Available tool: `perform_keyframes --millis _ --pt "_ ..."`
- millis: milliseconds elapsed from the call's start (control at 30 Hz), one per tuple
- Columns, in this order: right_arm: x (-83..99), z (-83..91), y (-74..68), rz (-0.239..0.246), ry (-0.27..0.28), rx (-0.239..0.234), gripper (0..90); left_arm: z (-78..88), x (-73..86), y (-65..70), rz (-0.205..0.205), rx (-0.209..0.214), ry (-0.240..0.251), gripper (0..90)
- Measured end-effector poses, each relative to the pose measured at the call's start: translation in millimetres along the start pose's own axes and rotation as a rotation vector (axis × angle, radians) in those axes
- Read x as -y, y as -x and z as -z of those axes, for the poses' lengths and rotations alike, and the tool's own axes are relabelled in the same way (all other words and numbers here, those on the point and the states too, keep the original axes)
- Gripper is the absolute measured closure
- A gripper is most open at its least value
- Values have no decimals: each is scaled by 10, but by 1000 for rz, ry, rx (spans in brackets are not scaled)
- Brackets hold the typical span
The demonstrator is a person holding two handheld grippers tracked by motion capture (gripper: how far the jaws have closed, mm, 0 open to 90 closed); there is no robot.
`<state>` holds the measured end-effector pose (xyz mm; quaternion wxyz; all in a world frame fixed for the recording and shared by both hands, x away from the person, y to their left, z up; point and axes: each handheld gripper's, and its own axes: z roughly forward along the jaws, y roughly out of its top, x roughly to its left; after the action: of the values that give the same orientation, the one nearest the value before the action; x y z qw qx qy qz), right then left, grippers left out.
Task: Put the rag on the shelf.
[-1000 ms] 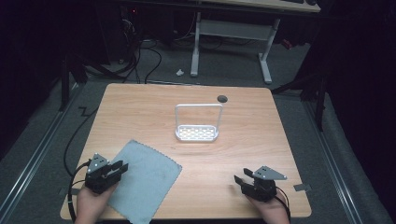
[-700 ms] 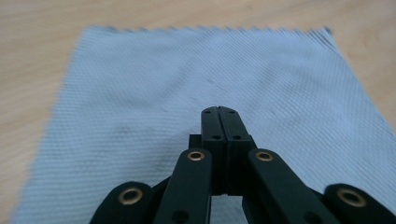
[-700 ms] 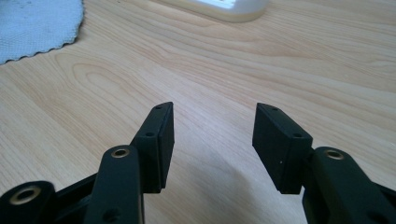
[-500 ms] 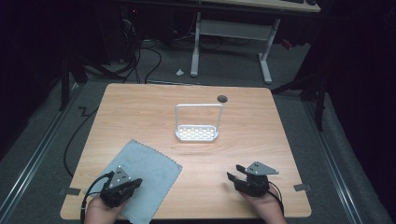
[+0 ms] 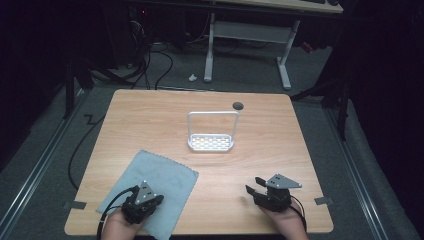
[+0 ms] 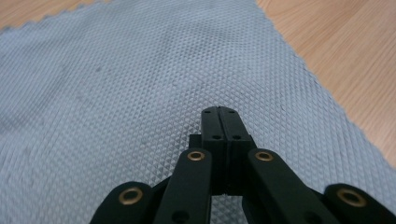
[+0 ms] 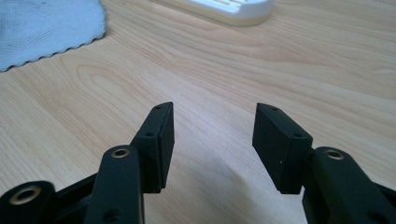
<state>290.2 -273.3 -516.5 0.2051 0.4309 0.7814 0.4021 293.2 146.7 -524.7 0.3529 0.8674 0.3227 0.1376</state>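
Your left gripper [image 6: 219,112] sits low over the grey cloth [image 5: 150,192] at the table's [image 5: 280,140] near left corner, jaws pressed tight together with no fabric pinched between them. Your right gripper [image 7: 212,123] rests over bare wood, jaws wide apart and empty, the white rack [image 5: 211,142] well ahead.

Each hand-held gripper is showing a matte black body: the left gripper [image 5: 141,199] and the right gripper [image 5: 264,191] are each wearing a grey three-cornered plate on top, with a black cable trailing back toward the person. Seen close, the black jaws are running from flat link arms, pinned by brass-ringed rivets, to blocky rectangular pads with small recessed screw holes.
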Motion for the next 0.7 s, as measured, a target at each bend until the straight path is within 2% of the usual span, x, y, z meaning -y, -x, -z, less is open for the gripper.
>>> perform_keyframes --millis 33,67,100,133,167,300,333,367,400,433,500,533,567,633,667,700 --pt "19 25 11 -6 1 7 495 -95 -93 50 -7 14 6 897" --pt "19 25 11 -6 1 7 495 -95 -93 50 -7 14 6 898" --pt "52 66 20 -17 2 16 496 -186 -179 101 -17 25 12 897" --pt "52 66 20 -17 2 16 496 -186 -179 101 -17 25 12 897" --pt "84 103 23 -28 -1 19 506 -262 -248 148 -26 24 20 897" --pt "132 163 25 -35 -3 23 532 -303 -298 175 -50 10 28 874" --pt "142 171 26 -32 -2 22 536 -289 -299 151 -42 12 35 868" --pt "142 171 26 -32 -2 22 536 -282 -286 156 22 19 71 868" --pt "155 178 23 -35 -6 18 546 -172 -258 6 -13 -11 58 857" --pt "155 178 23 -35 -6 18 546 -172 -258 6 -13 -11 58 855" --pt "155 170 15 -33 -9 13 559 -61 -184 -140 27 -28 64 850" --pt "142 151 -2 -31 -11 3 575 47 -76 -277 51 -70 54 845" --pt "142 151 -2 -31 -11 3 575 47 -76 -277 51 -70 54 848" --pt "126 131 -27 -17 -12 -1 601 134 34 -388 55 -129 13 853" --pt "108 109 -56 -5 -14 -2 639 183 124 -487 90 -146 -5 875" --pt "97 99 -71 5 -15 0 671 189 156 -521 109 -144 -14 886"
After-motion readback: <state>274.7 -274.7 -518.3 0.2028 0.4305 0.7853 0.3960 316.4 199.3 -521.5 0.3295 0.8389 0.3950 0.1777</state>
